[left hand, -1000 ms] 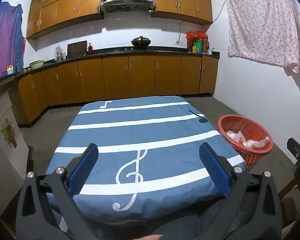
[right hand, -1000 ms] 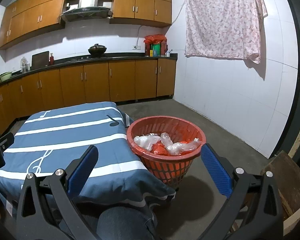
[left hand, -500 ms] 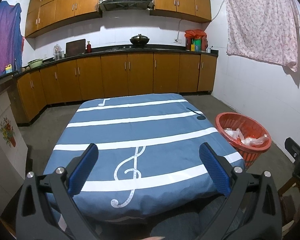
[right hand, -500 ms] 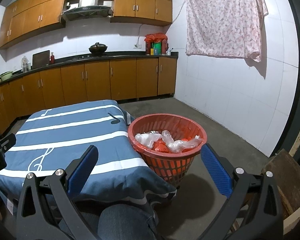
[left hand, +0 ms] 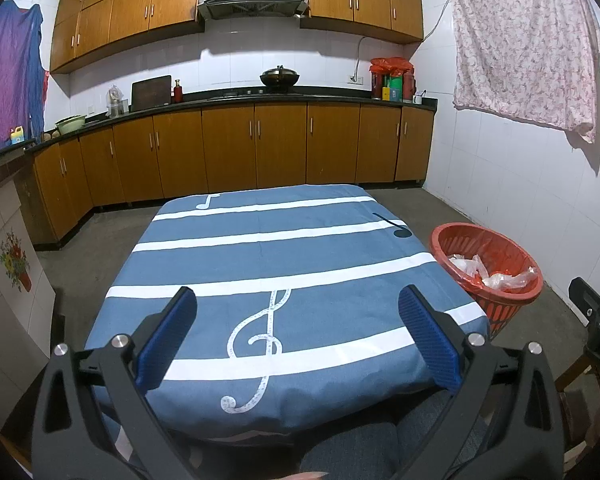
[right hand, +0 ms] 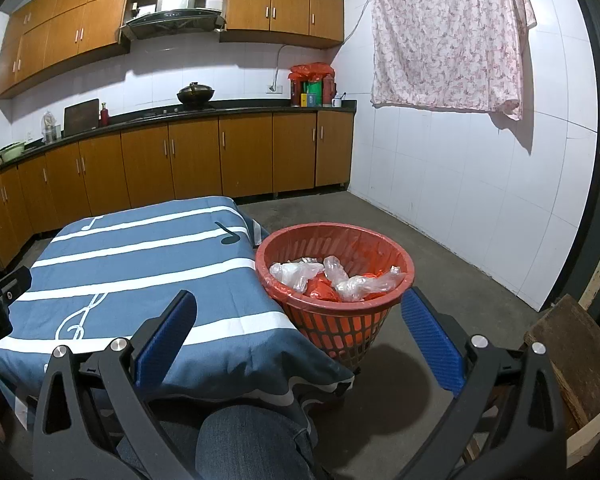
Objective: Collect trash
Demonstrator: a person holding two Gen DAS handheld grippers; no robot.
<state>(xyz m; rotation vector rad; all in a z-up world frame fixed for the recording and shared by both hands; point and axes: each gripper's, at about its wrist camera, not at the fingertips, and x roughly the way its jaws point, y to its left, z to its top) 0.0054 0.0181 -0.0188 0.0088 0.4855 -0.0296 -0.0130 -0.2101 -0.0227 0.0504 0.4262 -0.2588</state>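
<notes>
Bench (left hand: 284, 256) under blue music-note cloth, kitchen cabinets (left hand: 260, 148) behind; red basket (right hand: 340, 320) holds crumpled plastic trash (right hand: 300, 274); both grippers' fingers (left hand: 168, 340) spread, empty.

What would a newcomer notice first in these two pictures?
First the blue tablecloth with white stripes and music notes, filling the middle. Then the red basket on the floor at the table's right side, holding crumpled plastic bags. A floral cloth hangs on the white wall at the right.

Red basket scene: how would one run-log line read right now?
left claw: open, empty | right claw: open, empty | red basket: on floor beside table, holds plastic trash
</notes>
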